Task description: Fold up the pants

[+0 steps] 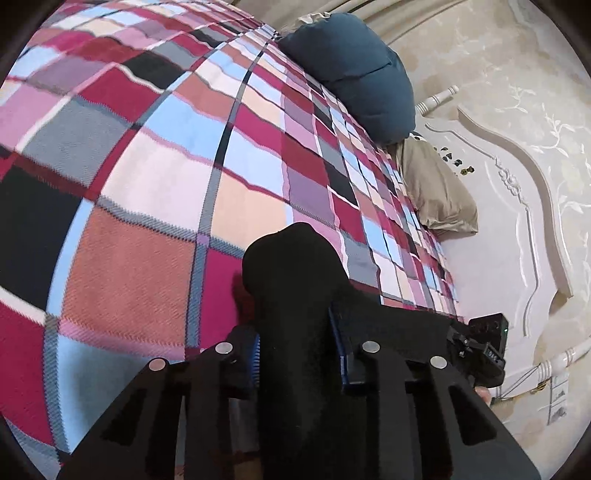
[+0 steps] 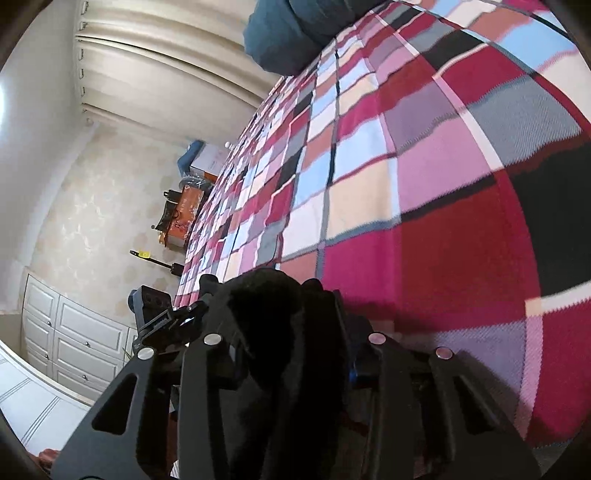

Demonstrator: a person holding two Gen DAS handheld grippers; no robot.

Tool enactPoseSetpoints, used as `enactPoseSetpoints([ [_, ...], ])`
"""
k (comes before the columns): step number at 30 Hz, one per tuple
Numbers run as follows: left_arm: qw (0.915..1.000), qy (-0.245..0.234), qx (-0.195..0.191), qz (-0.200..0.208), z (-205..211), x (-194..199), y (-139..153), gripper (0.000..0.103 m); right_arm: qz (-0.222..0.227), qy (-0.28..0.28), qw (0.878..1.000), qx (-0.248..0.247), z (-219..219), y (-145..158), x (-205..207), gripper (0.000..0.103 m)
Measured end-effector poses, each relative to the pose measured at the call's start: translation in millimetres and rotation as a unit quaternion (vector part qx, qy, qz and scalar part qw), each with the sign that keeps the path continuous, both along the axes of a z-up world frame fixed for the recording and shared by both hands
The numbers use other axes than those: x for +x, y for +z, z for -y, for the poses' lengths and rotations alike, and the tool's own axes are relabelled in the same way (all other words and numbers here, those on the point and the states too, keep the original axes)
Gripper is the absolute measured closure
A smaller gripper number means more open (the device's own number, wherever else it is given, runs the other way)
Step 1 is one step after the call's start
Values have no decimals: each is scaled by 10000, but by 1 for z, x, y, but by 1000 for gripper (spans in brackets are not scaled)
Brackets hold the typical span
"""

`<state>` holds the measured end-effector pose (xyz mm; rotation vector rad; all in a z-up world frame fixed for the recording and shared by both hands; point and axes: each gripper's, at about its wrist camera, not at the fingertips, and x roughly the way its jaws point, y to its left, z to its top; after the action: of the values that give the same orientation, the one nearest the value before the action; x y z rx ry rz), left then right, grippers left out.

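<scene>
Left gripper (image 1: 299, 354), seen in its own wrist view, is clamped on a bunch of black fabric, the pants (image 1: 291, 266); the cloth fills the gap between the blue-padded fingers (image 1: 254, 356) and rises in a rounded lump just ahead of the tips. Beyond and to the left of the tool spreads a plaid blanket (image 1: 147, 192) in red, pink, blue and grey squares. Only this view shows a tan pillow (image 1: 436, 192) far ahead to the right, a white carved headboard (image 1: 509, 206) further right, and a dark blue cushion (image 1: 354, 74) far ahead. Just right of the tool sits the other gripper's black body. Tool tilts downward toward the blanket. Right gripper (image 2: 291, 354), in its own wrist view, is likewise closed on the pants (image 2: 273, 295), a dark fold bulging up between the fingers and over the tips. Same blanket (image 2: 424, 177) lies ahead and to the right. Only here: pleated curtains (image 2: 155, 62) far ahead to the left, white cabinet doors (image 2: 74, 332) close at the left, and a cluttered orange stand (image 2: 184, 210) beside the bed. Blue cushion (image 2: 288, 33) sits at the far end. This tool also points down at a shallow slant.
</scene>
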<state>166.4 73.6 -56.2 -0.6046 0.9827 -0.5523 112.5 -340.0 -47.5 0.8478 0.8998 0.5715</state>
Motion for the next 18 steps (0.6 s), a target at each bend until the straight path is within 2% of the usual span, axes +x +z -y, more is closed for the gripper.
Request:
enactPoseSetpoints([
  [10,9995,189,190,145,-8,23,18,74,56,-17,9999,136,-10,3,28,67],
  [18,9987,401,299,119,-23,42,17,74,68,16,9998,195,-25,6,57,67],
])
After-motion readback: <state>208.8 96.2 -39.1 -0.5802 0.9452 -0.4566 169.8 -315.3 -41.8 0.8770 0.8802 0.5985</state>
